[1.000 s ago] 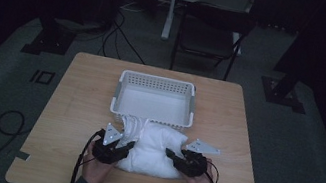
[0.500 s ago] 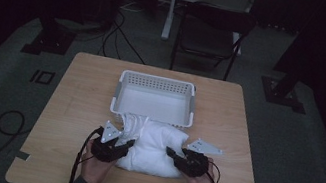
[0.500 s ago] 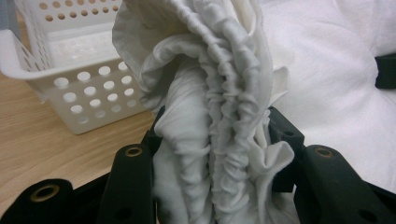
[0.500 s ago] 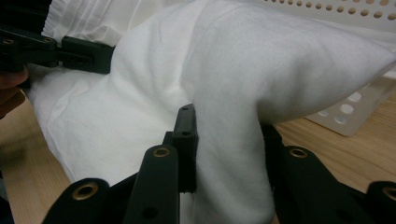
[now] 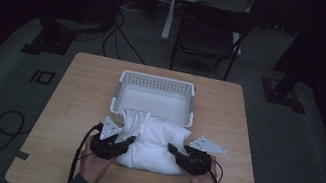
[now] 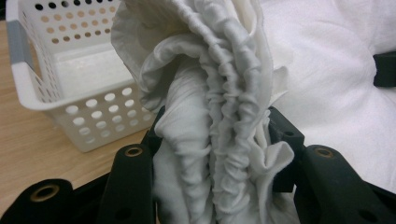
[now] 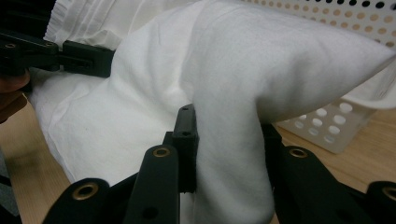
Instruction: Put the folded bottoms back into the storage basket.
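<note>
Both grippers had crept in a little since the earlier pictures, and the cloth (image 5: 155, 141) had bunched up taller between them. Nearest the person, two hands held the tools low on the table (image 5: 73, 101). On the left side, the left gripper (image 5: 115, 145) was clamped on a gathered, wrinkly edge of the cloth, with folds squeezed tight between its jaws. On the right side, the right gripper (image 5: 186, 157) was clamped on a smooth, puffy corner of the same cloth. So the cloth lay between the two tools, with its long way running left to right, and each hand was about as near to it as the other. Just past the cloth sat the white basket (image 5: 119, 95), open side up, with the cloth's far edge touching its near wall. My guess is that a lift and a push forward, away from the person, would carry the cloth over that wall. A chair (image 5: 210, 29) stood far behind the table.
</note>
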